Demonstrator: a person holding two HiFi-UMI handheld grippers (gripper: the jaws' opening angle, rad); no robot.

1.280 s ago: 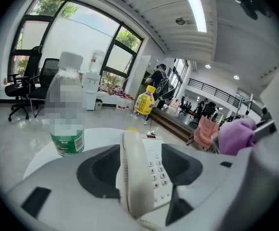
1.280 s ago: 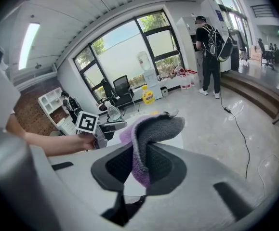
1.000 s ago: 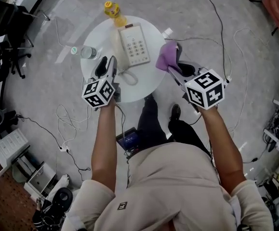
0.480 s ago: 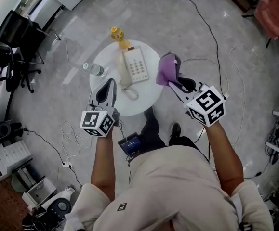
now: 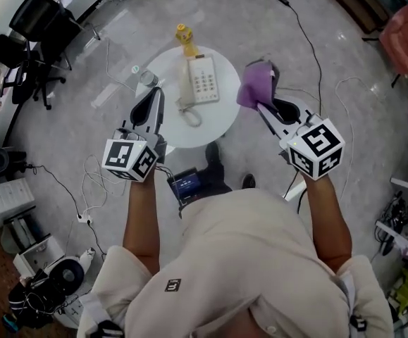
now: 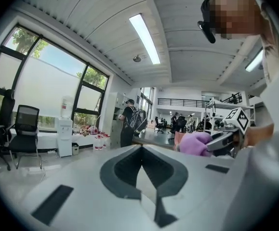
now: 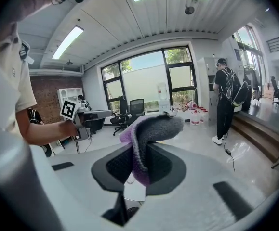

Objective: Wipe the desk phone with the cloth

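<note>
Evidently, both grippers have been lifted well clear of the round table (image 5: 189, 134) over the last second. The left gripper (image 5: 153, 98) is now clamped together on nothing, while the purple cloth (image 5: 254, 89) is kept pinched in the right gripper (image 5: 263, 106). The desk phone (image 5: 202, 79) is left on the table below, touched by neither tool, so the wiping is judged finished or paused, not under way.

The right gripper (image 7: 138, 170) pinches the purple-and-grey cloth (image 7: 153, 126), whose top flops toward 1 o'clock. At 9 o'clock a bare arm (image 7: 38, 129) holds the left gripper (image 7: 71, 110). A person (image 7: 227, 97) wearing a backpack stands at 3 o'clock, and tall windows (image 7: 151, 83) sit at 12 o'clock.
</note>
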